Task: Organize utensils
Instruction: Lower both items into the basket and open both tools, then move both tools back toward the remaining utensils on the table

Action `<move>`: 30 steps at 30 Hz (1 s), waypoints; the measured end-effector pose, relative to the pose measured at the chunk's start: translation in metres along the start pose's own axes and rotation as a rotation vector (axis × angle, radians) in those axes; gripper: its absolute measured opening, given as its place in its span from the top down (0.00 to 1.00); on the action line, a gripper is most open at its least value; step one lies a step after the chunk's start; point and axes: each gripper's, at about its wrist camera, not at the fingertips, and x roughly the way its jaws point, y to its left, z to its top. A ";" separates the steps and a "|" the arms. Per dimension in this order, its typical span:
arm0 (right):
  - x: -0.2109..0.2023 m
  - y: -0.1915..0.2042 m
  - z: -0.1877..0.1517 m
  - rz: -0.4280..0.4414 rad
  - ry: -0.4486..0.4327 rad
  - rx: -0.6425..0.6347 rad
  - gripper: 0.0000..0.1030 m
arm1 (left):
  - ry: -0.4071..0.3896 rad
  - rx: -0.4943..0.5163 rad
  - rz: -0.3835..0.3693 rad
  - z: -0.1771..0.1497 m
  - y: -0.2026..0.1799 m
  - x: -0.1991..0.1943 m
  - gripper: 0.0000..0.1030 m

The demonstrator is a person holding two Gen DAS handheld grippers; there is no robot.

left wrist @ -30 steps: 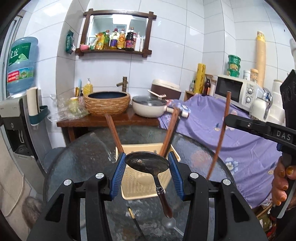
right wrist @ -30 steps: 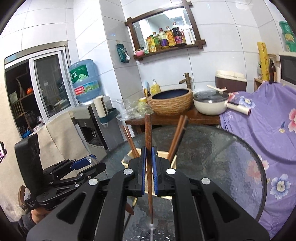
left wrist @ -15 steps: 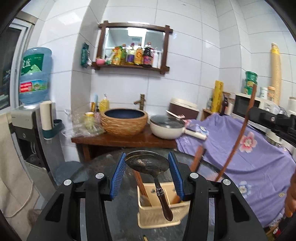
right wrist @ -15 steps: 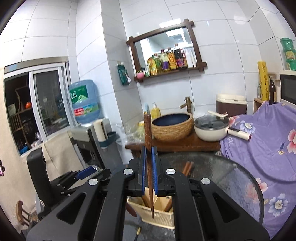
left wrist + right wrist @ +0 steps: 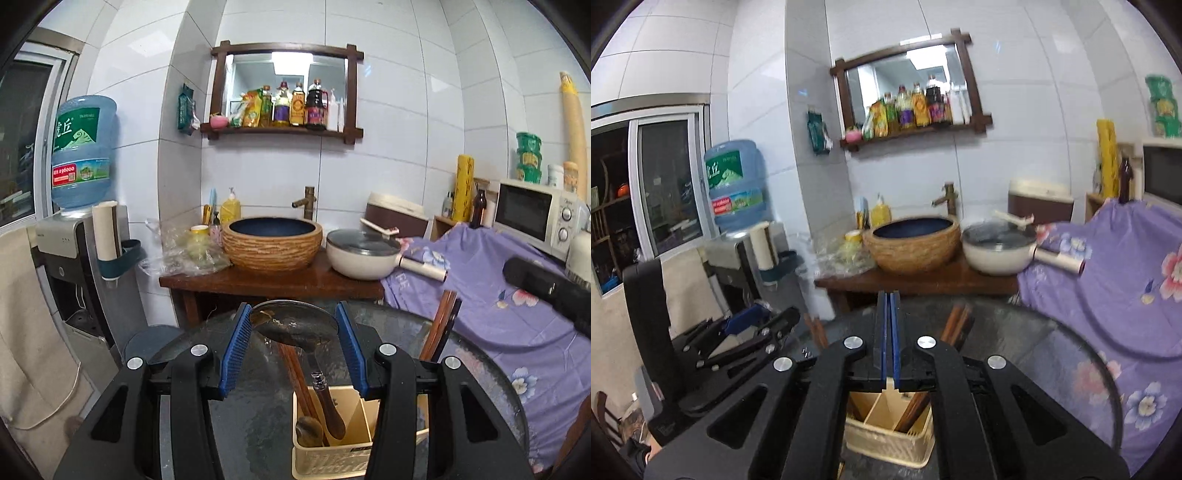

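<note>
Several brown wooden chopsticks (image 5: pixel 916 406) already stand in the cream plastic divided caddy (image 5: pixel 325 458) at lower centre, the right gripper (image 5: pixel 887 339) is pressed together empty, and the left gripper (image 5: pixel 293 350) clamps the dark metal wooden-handled ladle (image 5: pixel 295 328) above it, unplaced.

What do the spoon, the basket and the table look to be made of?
The spoon looks like dull, stained metal with a glossy brown, probably wooden, handle. The basket looks like cream moulded plastic: matt walls, a lattice of small holes. The table looks like dark textured glass, with a mottled sheen.
</note>
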 end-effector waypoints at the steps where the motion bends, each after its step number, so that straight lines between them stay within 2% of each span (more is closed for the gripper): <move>1: 0.004 -0.003 -0.011 0.001 0.019 0.010 0.96 | 0.009 0.010 0.000 -0.004 -0.001 0.003 0.56; 3: 0.013 -0.005 -0.032 0.017 0.079 0.012 0.91 | 0.035 0.029 -0.014 -0.013 -0.004 0.009 0.56; 5: 0.019 -0.009 -0.061 0.020 0.144 0.017 0.77 | 0.063 0.038 -0.022 -0.022 -0.006 0.015 0.55; 6: 0.021 -0.010 -0.072 0.027 0.166 0.021 0.61 | 0.069 0.040 -0.030 -0.025 -0.006 0.016 0.54; 7: 0.023 -0.012 -0.086 0.042 0.194 0.036 0.57 | 0.070 0.050 -0.038 -0.028 -0.007 0.016 0.43; 9: 0.023 -0.013 -0.111 0.054 0.237 0.034 0.57 | 0.052 0.076 -0.016 -0.032 -0.009 0.013 0.32; 11: 0.022 -0.010 -0.129 0.078 0.270 0.018 0.57 | 0.039 0.088 -0.022 -0.031 -0.010 0.010 0.30; 15: 0.029 0.019 -0.173 0.217 0.420 -0.108 0.57 | 0.010 0.076 -0.033 -0.031 -0.007 0.001 0.23; 18: 0.030 0.047 -0.197 0.284 0.472 -0.265 0.57 | 0.030 0.063 -0.062 -0.034 -0.005 -0.001 0.21; 20: 0.034 0.058 -0.205 0.311 0.509 -0.299 0.57 | 0.053 0.074 -0.069 -0.038 -0.005 -0.001 0.21; 23: 0.039 0.062 -0.213 0.305 0.528 -0.299 0.57 | 0.063 0.094 -0.057 -0.044 -0.006 -0.001 0.21; 30: 0.033 0.039 -0.219 0.264 0.533 -0.242 0.57 | 0.120 0.049 -0.081 -0.059 0.014 -0.009 0.20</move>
